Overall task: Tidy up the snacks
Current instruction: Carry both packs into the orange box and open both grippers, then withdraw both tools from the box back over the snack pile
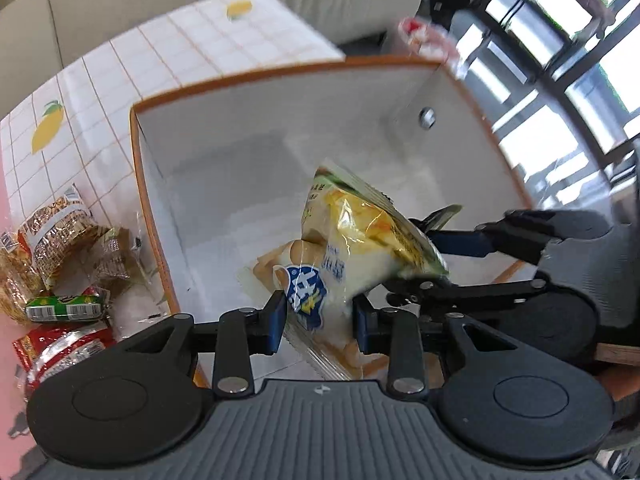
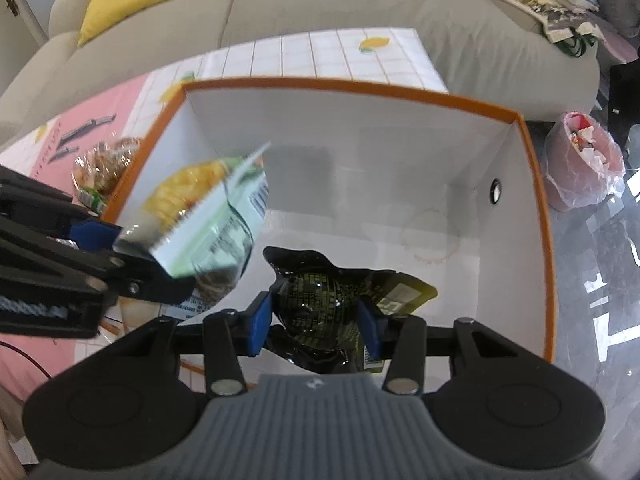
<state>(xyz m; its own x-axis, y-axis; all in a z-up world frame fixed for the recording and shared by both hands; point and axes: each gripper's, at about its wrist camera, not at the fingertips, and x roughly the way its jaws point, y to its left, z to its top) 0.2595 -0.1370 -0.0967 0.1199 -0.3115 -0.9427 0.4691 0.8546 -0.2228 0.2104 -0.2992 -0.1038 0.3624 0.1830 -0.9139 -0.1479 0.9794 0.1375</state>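
Snacks hang over a white box (image 2: 400,168) with an orange rim. The left gripper (image 1: 320,312) pinches a see-through packet (image 1: 316,280) of pale biscuits with a blue label, and a yellow and green chip bag (image 1: 368,224) sits just above it, though I cannot tell what holds that one. The right gripper (image 2: 316,320) squeezes a shiny black and gold packet (image 2: 320,300). More snack packets (image 1: 60,240) lie on the lemon tablecloth (image 1: 140,64) beside the box.
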